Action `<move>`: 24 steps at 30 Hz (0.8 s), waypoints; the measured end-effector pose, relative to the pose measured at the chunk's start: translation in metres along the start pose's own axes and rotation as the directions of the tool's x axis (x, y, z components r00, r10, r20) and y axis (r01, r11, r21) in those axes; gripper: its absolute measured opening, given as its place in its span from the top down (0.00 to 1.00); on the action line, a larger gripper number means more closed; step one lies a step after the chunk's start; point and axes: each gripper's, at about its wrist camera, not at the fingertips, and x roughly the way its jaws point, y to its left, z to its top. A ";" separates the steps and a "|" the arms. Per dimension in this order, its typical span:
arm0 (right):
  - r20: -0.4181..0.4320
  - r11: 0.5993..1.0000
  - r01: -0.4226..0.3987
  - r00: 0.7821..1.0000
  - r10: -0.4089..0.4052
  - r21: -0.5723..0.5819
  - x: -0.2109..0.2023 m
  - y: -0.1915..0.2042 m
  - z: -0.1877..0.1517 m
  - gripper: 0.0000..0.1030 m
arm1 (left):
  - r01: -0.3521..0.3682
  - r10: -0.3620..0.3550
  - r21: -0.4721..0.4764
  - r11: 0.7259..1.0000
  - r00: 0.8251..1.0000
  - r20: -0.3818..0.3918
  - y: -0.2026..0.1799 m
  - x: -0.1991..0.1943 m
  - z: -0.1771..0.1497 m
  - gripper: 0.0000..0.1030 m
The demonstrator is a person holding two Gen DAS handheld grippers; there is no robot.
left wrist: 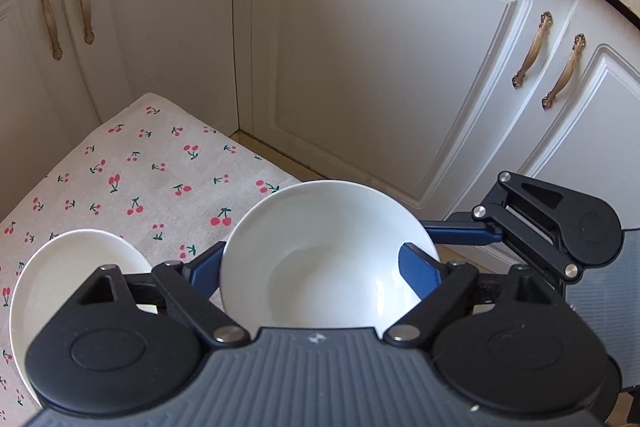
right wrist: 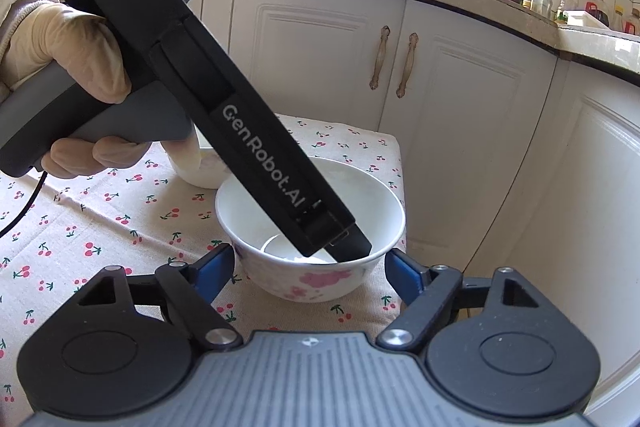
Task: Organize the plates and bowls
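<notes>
1. White porcelain bowl (right wrist: 316, 281) with pink blossoms on its outer wall stands upright on the surface (right wrist: 100, 227), near the far right corner of the cherry-print cloth (left wrist: 152, 179).
2. The right hand-held gripper (right wrist: 310, 261) comes in low from the near side. Its two blue fingers (right wrist: 218, 261) flank the bowl, and each pad sits against the outer wall, so it is grasping the bowl.
3. The left hand-held gripper (left wrist: 312, 267) slants down from above, held by a gloved hand (right wrist: 80, 59), and its tip reaches into the bowl's mouth.
4. In the left wrist view one blue finger passes behind the bowl's rim on the left and the other lies over the inside on the right. The jaws are partly parted, and it cannot be told whether the pads press on the rim.
5. A second white dish (left wrist: 68, 279) rests on the cloth to the left of the bowl, close to it but apart.
6. White cabinet doors (left wrist: 380, 67) with bronze handles (right wrist: 406, 65) stand just behind the surface.
</notes>
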 end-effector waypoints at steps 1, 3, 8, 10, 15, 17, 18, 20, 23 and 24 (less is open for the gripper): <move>0.000 1.000 -0.001 1.000 0.001 0.001 0.000 0.000 0.000 0.17 | 0.002 -0.002 -0.001 1.000 1.000 0.000 0.000 0.000 0.000 0.14; -0.005 1.000 -0.002 1.000 0.002 0.004 0.000 -0.001 0.002 0.17 | 0.001 -0.001 -0.004 1.000 1.000 0.001 0.000 0.000 0.000 0.14; -0.022 1.000 -0.001 1.000 0.001 0.004 0.000 -0.001 0.006 0.17 | 0.005 -0.005 -0.002 1.000 1.000 0.003 0.000 -0.002 0.000 0.14; -0.030 1.000 -0.003 1.000 0.003 0.002 -0.001 -0.001 0.008 0.17 | 0.006 -0.006 -0.002 1.000 1.000 0.002 0.000 -0.003 0.000 0.14; -0.046 0.999 -0.026 0.999 0.027 0.026 0.000 -0.005 0.016 0.17 | 0.008 -0.008 0.000 1.000 1.000 0.003 0.000 -0.003 0.001 0.14; -0.049 0.999 -0.025 0.998 0.026 0.026 0.000 -0.005 0.017 0.17 | 0.011 -0.011 0.000 1.000 1.000 0.003 0.001 -0.002 0.001 0.14; -0.051 0.999 -0.021 0.998 0.022 0.024 0.001 -0.005 0.017 0.17 | 0.012 -0.012 -0.001 1.000 1.000 0.004 0.001 -0.002 0.001 0.14; -0.049 1.000 -0.007 0.999 0.008 0.018 0.001 -0.003 0.017 0.17 | 0.011 -0.011 -0.002 1.000 1.000 0.002 0.001 -0.001 0.001 0.14; -0.054 1.000 -0.005 0.999 0.006 0.017 0.002 -0.001 0.019 0.17 | 0.010 -0.010 -0.005 1.000 1.000 0.003 0.002 -0.001 0.000 0.14; -0.056 1.000 -0.005 0.998 0.006 0.017 0.002 0.000 0.019 0.17 | 0.011 -0.011 -0.007 1.000 1.000 0.004 0.002 -0.001 0.000 0.14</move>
